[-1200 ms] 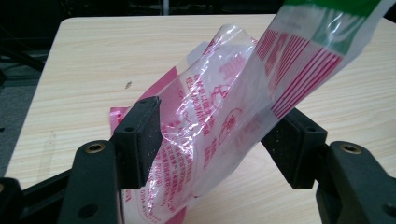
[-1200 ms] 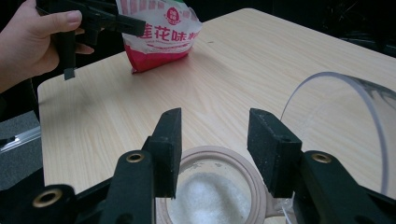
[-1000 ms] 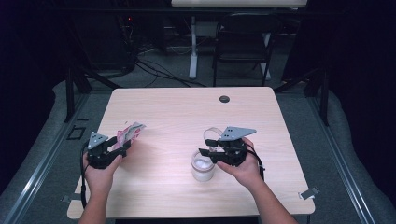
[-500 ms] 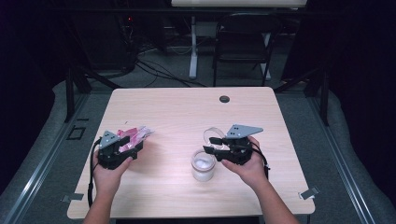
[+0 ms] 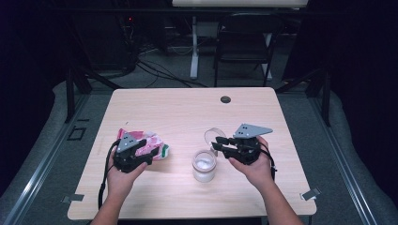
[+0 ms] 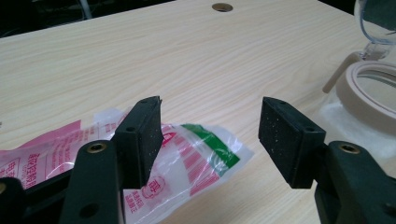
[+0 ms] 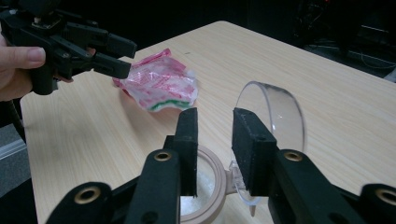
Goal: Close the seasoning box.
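Packet (image 6: 187,158), pink-green with unreadable red print, lies under wide-open left tongs (image 6: 210,135); right tongs (image 7: 214,149) narrowly parted, empty.

Dim lab: bare table (image 5: 187,112), floor cables (image 5: 155,70), folding chair (image 5: 244,47)

You worked at a pale wooden surface (image 5: 187,112) in a dark room, grey floor (image 5: 42,154) around, a black chair (image 5: 244,44) beyond.

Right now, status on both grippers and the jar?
Left gripper open, over the plastic bag. Right gripper part-open above the jar, gripping nothing visible. Lid flipped open. Nothing in the way.
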The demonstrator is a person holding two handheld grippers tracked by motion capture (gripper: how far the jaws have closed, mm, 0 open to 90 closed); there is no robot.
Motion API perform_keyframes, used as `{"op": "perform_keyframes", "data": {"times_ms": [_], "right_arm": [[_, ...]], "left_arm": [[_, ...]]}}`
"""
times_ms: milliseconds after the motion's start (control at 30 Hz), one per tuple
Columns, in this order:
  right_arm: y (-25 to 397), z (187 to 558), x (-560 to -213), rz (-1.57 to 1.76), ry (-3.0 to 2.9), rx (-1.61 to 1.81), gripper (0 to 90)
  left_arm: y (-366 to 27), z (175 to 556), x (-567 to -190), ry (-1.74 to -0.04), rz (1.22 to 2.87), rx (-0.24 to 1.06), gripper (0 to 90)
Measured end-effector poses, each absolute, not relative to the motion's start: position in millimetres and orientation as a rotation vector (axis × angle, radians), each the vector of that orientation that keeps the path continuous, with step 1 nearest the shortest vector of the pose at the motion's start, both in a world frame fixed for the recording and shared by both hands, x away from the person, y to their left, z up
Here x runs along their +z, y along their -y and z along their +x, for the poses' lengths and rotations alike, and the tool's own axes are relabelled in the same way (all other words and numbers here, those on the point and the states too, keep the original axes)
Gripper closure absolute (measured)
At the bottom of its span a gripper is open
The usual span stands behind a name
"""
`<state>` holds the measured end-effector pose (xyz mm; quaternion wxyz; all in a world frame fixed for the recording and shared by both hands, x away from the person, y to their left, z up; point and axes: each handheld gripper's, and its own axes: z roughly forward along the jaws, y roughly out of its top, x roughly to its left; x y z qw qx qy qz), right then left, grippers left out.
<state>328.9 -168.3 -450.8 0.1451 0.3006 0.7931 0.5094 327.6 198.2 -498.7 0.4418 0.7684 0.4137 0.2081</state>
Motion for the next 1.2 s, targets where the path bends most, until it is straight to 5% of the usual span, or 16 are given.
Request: {"op": "perform_keyframes", "data": {"times_ms": [433,1200], "right_arm": [[193.6,328.8,-438.2,0.916,-2.194,1.490,90.0],[216.8,353.9,-462.0,1.098,-2.158,1.412,90.0]], "left_arm": [[-184.6,325.5,-502.6,-0.976,1.957,0.505,41.4],[-177.0,318.2,-504.0,-0.934,1.978,0.513,46.4]]}}
